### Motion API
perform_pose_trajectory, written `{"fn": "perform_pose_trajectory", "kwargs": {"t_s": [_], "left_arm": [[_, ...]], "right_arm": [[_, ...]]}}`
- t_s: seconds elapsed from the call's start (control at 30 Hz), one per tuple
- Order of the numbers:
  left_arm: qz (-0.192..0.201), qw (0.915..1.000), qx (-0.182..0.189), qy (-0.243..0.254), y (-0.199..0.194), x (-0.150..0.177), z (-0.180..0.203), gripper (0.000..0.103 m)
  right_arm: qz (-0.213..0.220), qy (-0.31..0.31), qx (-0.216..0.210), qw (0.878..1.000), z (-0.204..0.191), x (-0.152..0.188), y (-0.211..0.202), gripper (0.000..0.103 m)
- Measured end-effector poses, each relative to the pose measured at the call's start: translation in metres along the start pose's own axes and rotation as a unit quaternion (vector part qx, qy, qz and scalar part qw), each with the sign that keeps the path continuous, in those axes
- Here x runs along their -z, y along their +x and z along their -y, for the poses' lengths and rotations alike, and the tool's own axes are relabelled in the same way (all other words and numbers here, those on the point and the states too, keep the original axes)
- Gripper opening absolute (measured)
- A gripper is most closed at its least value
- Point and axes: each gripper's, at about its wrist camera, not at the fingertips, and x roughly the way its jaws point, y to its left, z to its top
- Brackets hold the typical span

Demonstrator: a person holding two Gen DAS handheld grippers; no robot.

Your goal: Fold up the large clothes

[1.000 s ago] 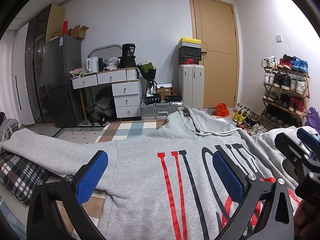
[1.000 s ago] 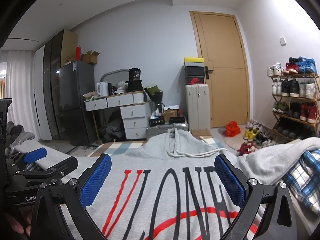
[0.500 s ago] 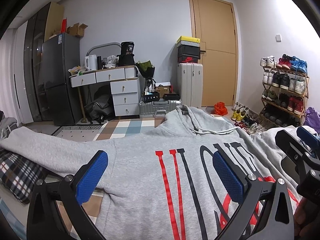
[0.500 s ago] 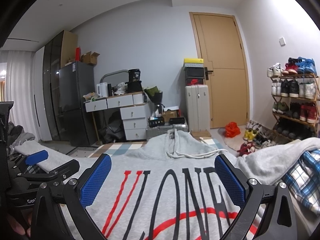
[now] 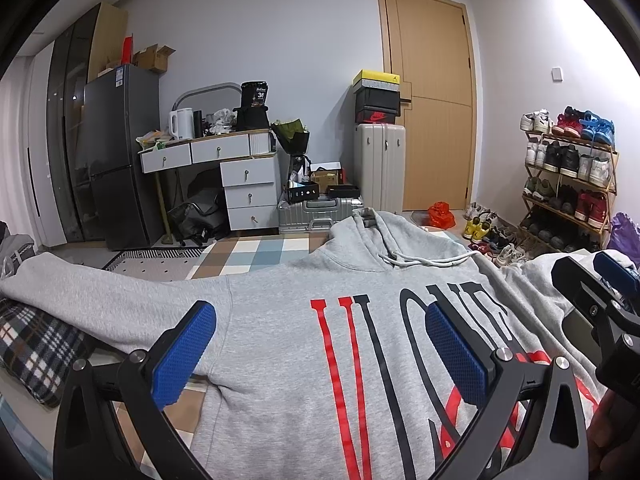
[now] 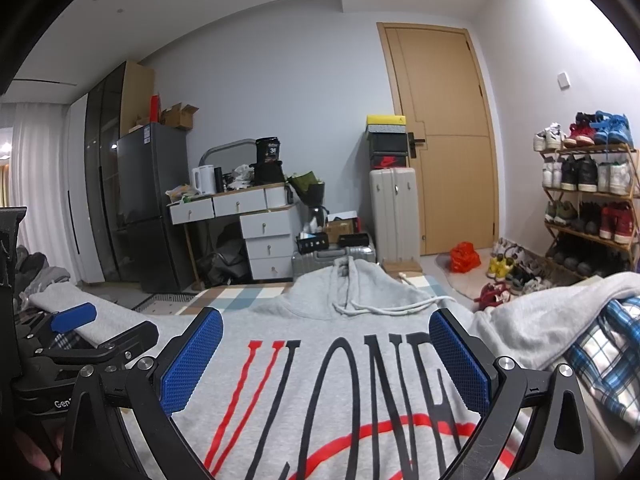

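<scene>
A grey hoodie lies spread flat, front up. The left tool and right tool hover above it, both wide open, holding nothing.

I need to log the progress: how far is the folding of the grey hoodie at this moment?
Done: the grey printed hoodie lies spread flat, front up, hood away. In hand: nothing; the left hand-held gripper and right hand-held gripper are both open above the chest print. Left: every fold; the left sleeve and right sleeve lie out sideways.
</scene>
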Motion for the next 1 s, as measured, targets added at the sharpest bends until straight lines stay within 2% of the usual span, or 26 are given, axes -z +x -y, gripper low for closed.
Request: {"fn": "perform_pose_trajectory", "kwargs": {"t_s": [0.4,0.67,0.73,0.77,0.83,0.97,1.0], "left_arm": [[-0.003,1.0000,0.002,-0.007,0.000,0.000,-0.002,0.102],[-0.020,0.9994,0.024,-0.012,0.004,0.001,-0.003,0.102],[-0.021,0.9994,0.026,-0.008,0.004,0.002,-0.001,0.102],[-0.024,0.9993,0.028,-0.007,0.005,0.002,0.000,0.102],[-0.032,0.9989,0.035,-0.009,0.006,0.002,0.003,0.102],[-0.041,0.9983,0.041,-0.002,0.009,0.003,0.012,0.102],[-0.043,0.9981,0.043,0.002,0.011,0.004,0.015,0.102]], "right_arm": [[-0.001,0.002,-0.001,1.000,0.001,0.000,0.001,0.103],[-0.009,0.023,0.013,1.000,0.013,-0.002,0.002,0.103],[-0.007,0.025,0.000,1.000,0.021,-0.007,0.000,0.103],[-0.008,0.034,-0.028,0.999,0.031,-0.011,-0.001,0.103],[-0.016,0.063,-0.053,0.996,0.051,-0.017,-0.002,0.103],[-0.044,0.149,-0.026,0.988,0.131,-0.034,-0.010,0.103],[-0.052,0.178,-0.011,0.983,0.161,-0.038,-0.015,0.103]]}}
